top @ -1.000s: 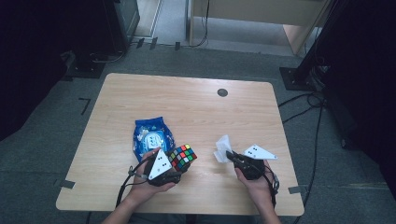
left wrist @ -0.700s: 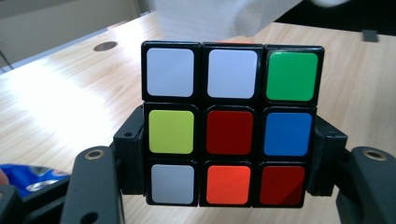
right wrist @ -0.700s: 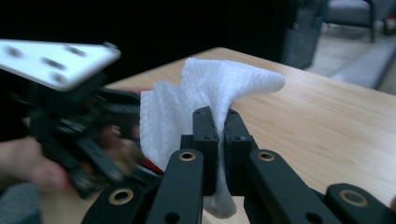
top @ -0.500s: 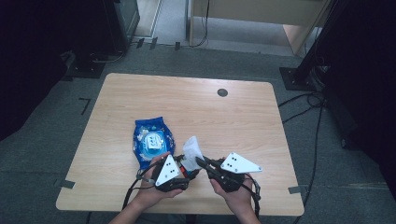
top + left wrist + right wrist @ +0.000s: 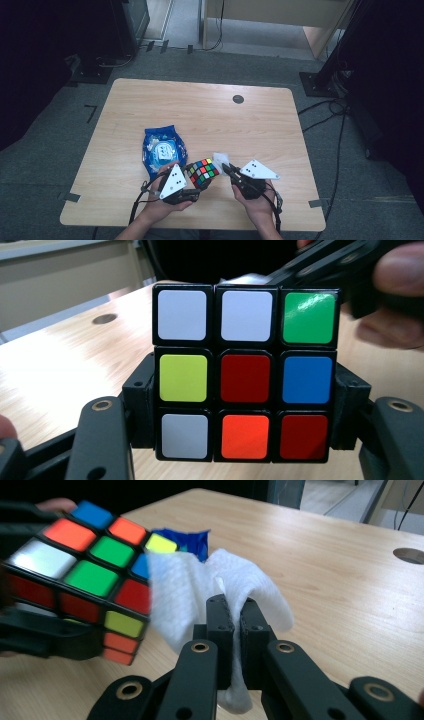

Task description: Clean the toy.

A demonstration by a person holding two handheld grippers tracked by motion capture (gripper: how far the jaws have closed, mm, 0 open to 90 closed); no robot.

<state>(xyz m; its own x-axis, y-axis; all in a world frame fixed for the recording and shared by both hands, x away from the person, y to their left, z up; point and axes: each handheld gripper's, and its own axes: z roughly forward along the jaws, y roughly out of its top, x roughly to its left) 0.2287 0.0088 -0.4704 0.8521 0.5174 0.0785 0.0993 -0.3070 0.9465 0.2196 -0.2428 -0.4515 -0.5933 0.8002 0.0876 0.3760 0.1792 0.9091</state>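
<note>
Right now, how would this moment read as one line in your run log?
left gripper: clamps puzzle cube | right gripper: pinches white wipe against cube | blue wipe pack: on table

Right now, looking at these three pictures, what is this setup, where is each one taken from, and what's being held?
A person sits at a wooden table with a hand-held two-jaw gripper in each hand. One picture looks down from above; the other two come from cameras riding on each gripper. The left gripper clamps a cube by its sides. The right gripper is shut on a white wipe, held up against the cube. A blue pack lies on the table behind the left hand.
</note>
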